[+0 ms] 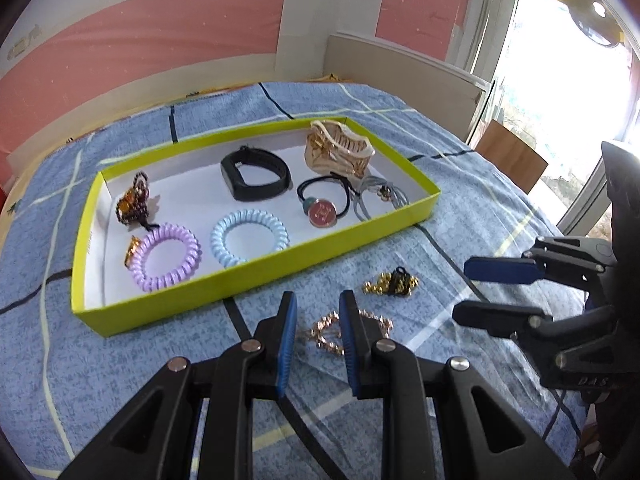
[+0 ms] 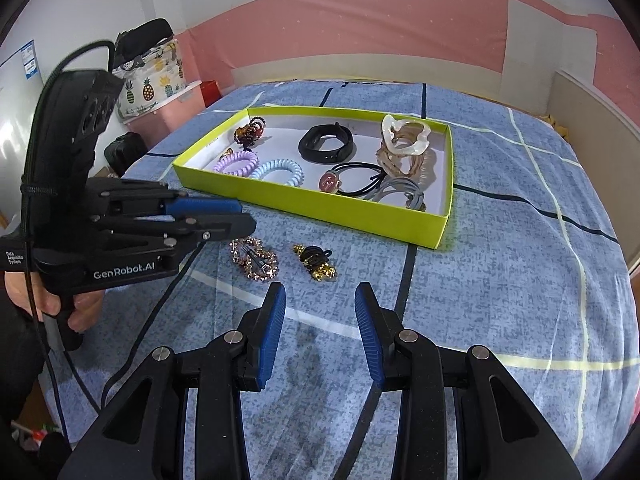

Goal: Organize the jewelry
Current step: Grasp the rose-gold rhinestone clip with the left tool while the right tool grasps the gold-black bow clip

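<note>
A rose-gold jewelled clip [image 1: 326,334] [image 2: 254,262] lies on the blue bedspread just in front of the lime-green tray [image 1: 256,280] [image 2: 320,208]. My left gripper [image 1: 318,318] [image 2: 246,216] hovers over it, open, with the clip showing through the gap between its blue pads and no pad touching it. To the clip's right lies a black hair tie with gold beads [image 1: 394,282] [image 2: 316,264]. My right gripper [image 2: 320,292] [image 1: 460,291] is open and empty just short of that tie. The tray holds a black band [image 1: 256,176], spiral ties, a beige claw clip [image 1: 338,148] and several other pieces.
The bedspread [image 2: 500,280] stretches wide to the right of the tray. A beige board [image 1: 404,68] stands behind the bed, with a bright window at far right. A pink bin with a pineapple-print bag [image 2: 154,88] sits off the bed's left side. A hand [image 2: 80,312] grips the left tool.
</note>
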Demonstrator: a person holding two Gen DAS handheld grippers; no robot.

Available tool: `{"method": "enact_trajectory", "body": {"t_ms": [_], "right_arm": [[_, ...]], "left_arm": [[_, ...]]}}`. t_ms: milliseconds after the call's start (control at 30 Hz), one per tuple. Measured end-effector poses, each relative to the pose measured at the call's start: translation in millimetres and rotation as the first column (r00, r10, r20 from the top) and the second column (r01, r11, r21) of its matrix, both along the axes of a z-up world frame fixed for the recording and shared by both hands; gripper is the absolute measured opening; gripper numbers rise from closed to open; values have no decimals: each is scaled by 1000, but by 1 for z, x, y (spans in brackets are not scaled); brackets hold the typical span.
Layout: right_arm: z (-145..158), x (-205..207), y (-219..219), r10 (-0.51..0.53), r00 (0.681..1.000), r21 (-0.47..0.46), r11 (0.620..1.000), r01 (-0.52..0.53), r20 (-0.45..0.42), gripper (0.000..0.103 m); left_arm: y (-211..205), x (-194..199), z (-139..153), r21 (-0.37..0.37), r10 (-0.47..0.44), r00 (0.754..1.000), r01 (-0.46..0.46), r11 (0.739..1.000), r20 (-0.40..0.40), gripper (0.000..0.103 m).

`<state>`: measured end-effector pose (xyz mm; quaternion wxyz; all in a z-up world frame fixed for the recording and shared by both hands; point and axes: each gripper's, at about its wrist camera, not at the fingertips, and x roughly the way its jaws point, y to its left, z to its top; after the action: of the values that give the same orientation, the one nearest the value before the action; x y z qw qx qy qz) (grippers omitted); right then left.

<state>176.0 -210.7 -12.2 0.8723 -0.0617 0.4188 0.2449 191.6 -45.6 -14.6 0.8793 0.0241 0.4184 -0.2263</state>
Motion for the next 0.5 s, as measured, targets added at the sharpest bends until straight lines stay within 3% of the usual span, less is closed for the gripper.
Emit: {"method": "enact_trajectory", "body": {"t_ms": [500], "right_arm": [[1,-8,-10,-18,1000,17,1000,18,-4,37]], "left_arm": [[-7,-34,-3,23,-70,997,70,997,-17,23]]}}
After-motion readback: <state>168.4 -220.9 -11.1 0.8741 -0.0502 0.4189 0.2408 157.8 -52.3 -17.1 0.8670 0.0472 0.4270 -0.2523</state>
